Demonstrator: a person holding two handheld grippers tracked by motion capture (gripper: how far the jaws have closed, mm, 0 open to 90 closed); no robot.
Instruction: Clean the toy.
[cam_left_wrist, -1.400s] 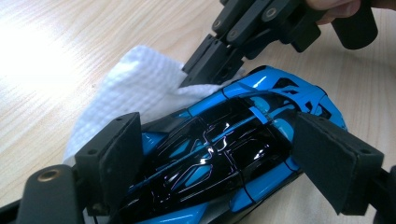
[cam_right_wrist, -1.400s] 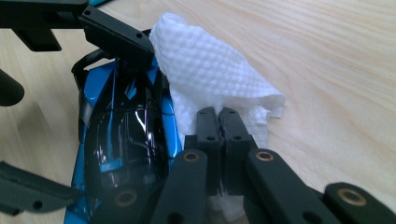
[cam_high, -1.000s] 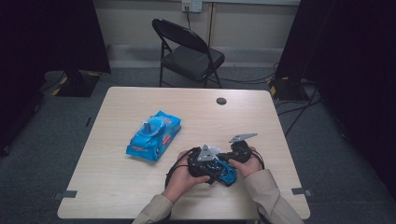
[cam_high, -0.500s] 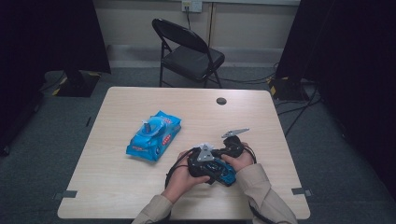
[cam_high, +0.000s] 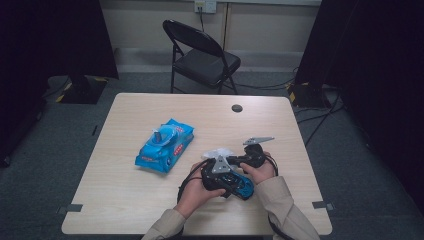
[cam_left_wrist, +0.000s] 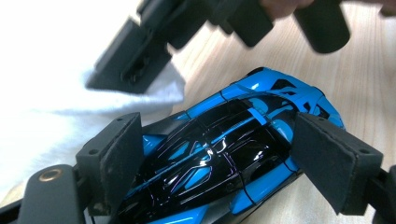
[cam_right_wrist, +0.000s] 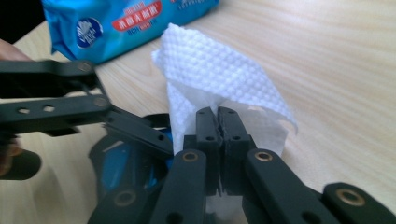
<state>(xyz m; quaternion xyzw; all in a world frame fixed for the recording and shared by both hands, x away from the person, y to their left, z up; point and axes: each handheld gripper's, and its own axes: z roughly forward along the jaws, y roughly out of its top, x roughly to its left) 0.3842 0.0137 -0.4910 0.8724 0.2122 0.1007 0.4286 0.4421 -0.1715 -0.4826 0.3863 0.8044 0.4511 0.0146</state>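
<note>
While the table (cam_high: 125, 200) is carrying everything, the wipes pack (cam_high: 165, 145) is lying left of centre, well apart from the work near the front edge. Left gripper (cam_left_wrist: 219, 154) is clamping the car (cam_left_wrist: 224, 154) across its glossy roof: hard, light, probably slippery, so flanks look the best hold. Right gripper (cam_right_wrist: 218, 122) is pinching the wipe (cam_right_wrist: 219, 74), soft and limp, jaws fully together.

Dim room, table lit evenly – near jaws blurred, car roof w/ glare.
</note>
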